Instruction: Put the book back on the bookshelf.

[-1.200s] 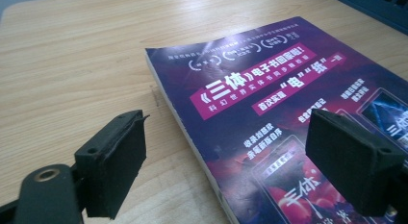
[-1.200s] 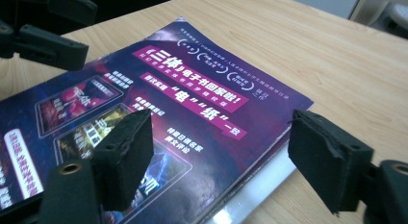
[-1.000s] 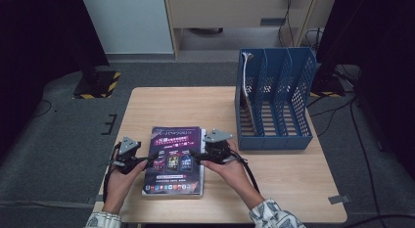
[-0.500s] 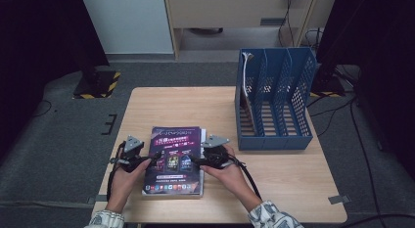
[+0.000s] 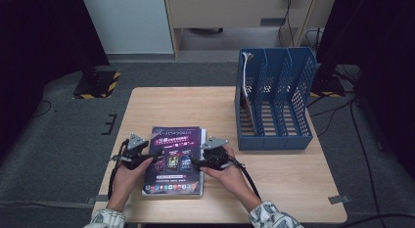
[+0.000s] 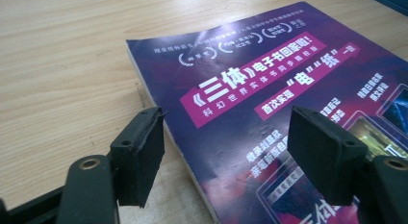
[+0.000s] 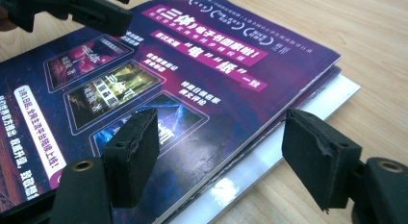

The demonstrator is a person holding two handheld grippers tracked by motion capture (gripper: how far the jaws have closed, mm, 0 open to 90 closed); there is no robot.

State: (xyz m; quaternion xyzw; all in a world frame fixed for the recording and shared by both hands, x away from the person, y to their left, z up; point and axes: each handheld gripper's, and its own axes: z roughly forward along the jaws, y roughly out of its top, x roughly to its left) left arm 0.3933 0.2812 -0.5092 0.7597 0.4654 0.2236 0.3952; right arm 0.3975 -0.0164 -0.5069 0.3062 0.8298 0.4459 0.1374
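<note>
Left gripper (image 5: pixel 147 159): jaws apart and just closing, straddling the magazine's left edge, not pinching.
Right gripper (image 5: pixel 198 162): jaws apart over its right edge.
Magazine (image 5: pixel 173 157): flat on table (image 5: pixel 274 184), topping a thin stack; probably light, floppy, glossy; grip opposite edges.
File rack (image 5: pixel 274 101): behind, to the right.

Black hand-held gripper (image 5: pixel 147 158) — patterned sleeves (image 5: pixel 272 217)

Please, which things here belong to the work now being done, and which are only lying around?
In the work:
- purple magazine, top of a small stack
- left gripper at its left edge, jaws just closing, not yet pressing
- right gripper at its right edge

Lying about:
- blue file rack
- wooden table
</note>
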